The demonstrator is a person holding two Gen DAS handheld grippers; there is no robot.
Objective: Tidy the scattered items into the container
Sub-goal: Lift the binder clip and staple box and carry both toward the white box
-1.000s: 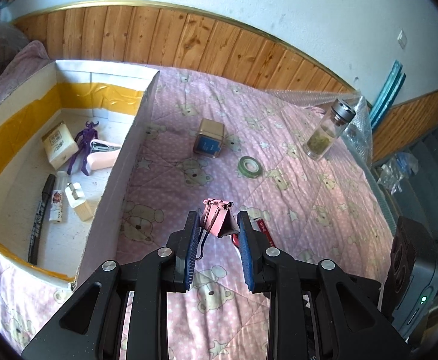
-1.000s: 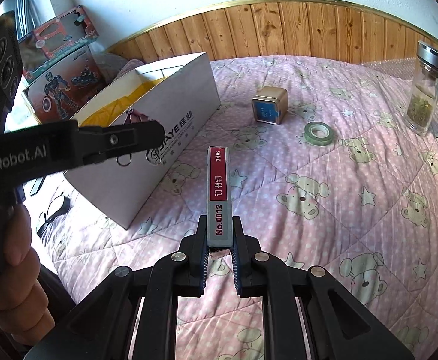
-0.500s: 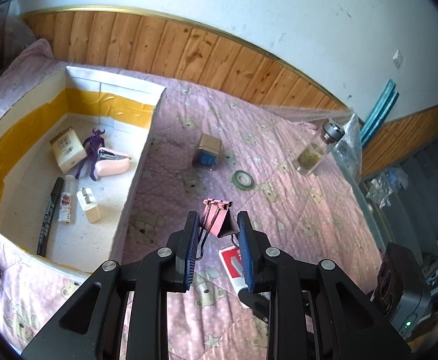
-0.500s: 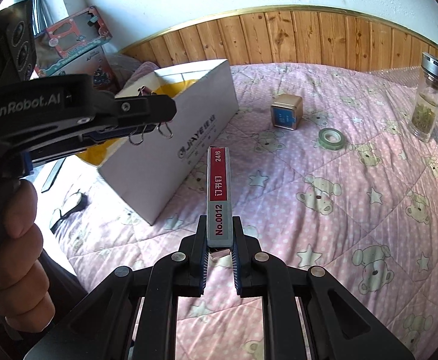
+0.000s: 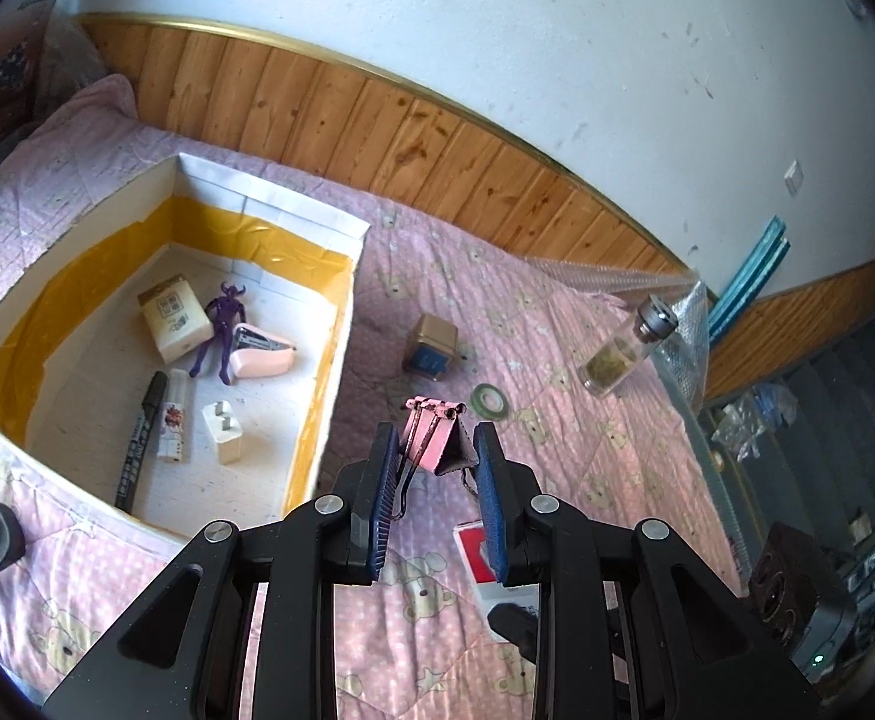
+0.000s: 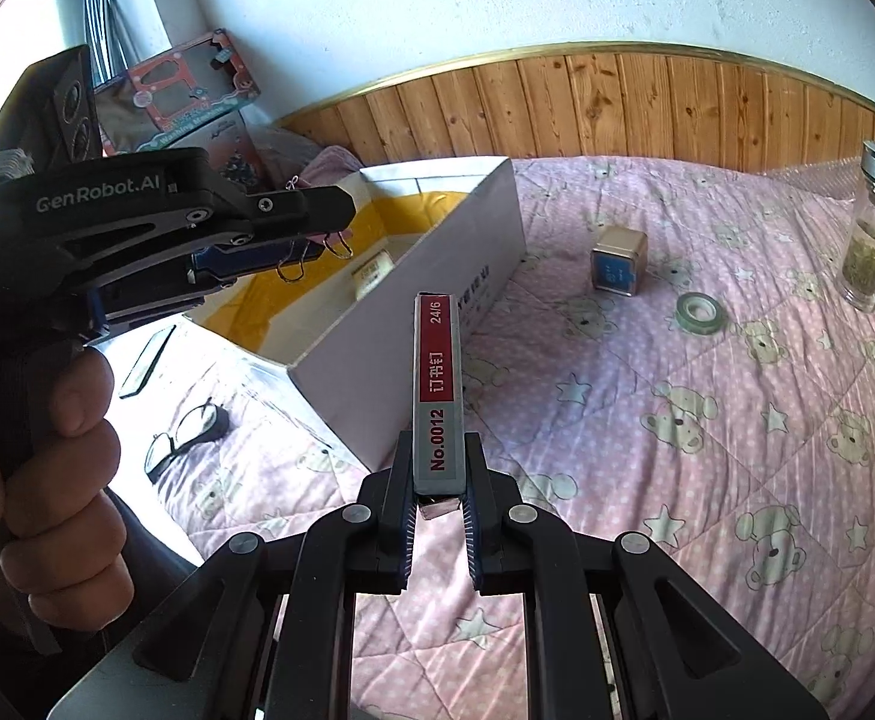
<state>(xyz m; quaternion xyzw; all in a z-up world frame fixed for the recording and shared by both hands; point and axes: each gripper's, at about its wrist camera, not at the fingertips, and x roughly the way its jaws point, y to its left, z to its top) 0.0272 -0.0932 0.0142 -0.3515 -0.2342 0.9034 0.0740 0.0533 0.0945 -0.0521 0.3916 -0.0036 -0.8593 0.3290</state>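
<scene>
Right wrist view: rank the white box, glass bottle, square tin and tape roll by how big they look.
1. white box
2. glass bottle
3. square tin and tape roll: they look about alike, so I won't rank them.

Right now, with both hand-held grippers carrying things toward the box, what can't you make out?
- Staple box: in the left wrist view, mostly hidden behind the gripper finger.
- Pink binder clips: count unclear, bunched together.
- Box interior: in the right wrist view, mostly hidden by its wall.
- Bottle contents: too small.
</scene>
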